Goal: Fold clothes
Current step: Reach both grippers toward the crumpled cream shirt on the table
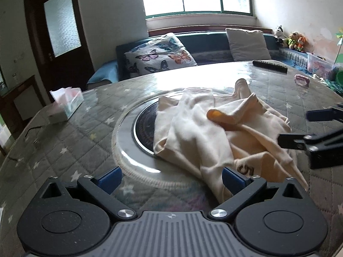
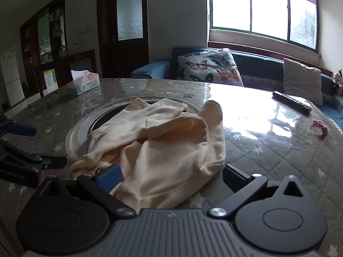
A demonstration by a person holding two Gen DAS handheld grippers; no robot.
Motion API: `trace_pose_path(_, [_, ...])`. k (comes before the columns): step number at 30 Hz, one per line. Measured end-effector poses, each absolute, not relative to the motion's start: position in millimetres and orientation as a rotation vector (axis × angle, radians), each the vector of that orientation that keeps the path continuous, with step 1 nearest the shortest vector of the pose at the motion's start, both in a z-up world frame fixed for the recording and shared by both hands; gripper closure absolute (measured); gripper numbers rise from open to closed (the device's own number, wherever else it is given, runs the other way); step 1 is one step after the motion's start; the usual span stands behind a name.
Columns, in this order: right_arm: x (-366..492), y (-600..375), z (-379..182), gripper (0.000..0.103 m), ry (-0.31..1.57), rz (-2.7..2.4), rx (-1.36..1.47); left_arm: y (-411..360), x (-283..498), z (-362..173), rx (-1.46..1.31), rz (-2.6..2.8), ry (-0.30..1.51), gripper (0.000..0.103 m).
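Cream garment (image 1: 205, 132) crumpled on quilted table (image 1: 75, 141), orange lining showing

surface (image 1: 90, 141): round, quilted grey star-print cover under clear sheet | centre: inset dark disc (image 1: 145, 126) in pale ring | on it: crumpled cream garment (image 1: 210, 132) over disc | tissue box (image 1: 66, 103) far left | remote (image 1: 269, 65) far right | small pink item (image 1: 301, 81) near remote

Home living room: sofa (image 2: 257, 64) under window (image 2: 263, 10), butterfly cushion (image 2: 210, 67), plush toys (image 1: 291, 39), tissue box (image 2: 84, 82), remote (image 2: 291, 102) on quilted table (image 2: 268, 150).
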State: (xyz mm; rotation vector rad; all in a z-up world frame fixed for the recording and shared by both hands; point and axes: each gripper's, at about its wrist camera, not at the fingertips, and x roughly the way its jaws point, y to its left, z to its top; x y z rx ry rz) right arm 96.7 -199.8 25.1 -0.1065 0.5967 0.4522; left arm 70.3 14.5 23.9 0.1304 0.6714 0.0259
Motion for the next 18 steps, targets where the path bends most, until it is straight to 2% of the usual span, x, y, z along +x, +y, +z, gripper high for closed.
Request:
trace_pose_path(5, [123.6,-192.0,24.6,0.012,0.622,0.464,-0.108,9.8,83.8,24.8,0.145,-0.013,0.661,0.005])
trace_pose_path(13, [159.3,-175.0,19.4,0.032,0.669,0.529,-0.112,10.8,106.7,21.3,0.133,-0.058,0.678,0.013])
trace_pose_path(15, [168.8,-170.6,16.6,0.045,0.696,0.549,-0.105,9.9,110.1,20.4,0.137,-0.069,0.679,0.014])
trace_pose_path(18, [180.2,-165.1,14.6,0.055,0.716,0.564,-0.104,8.4,115.1,19.7,0.144,-0.09,0.681,0.015])
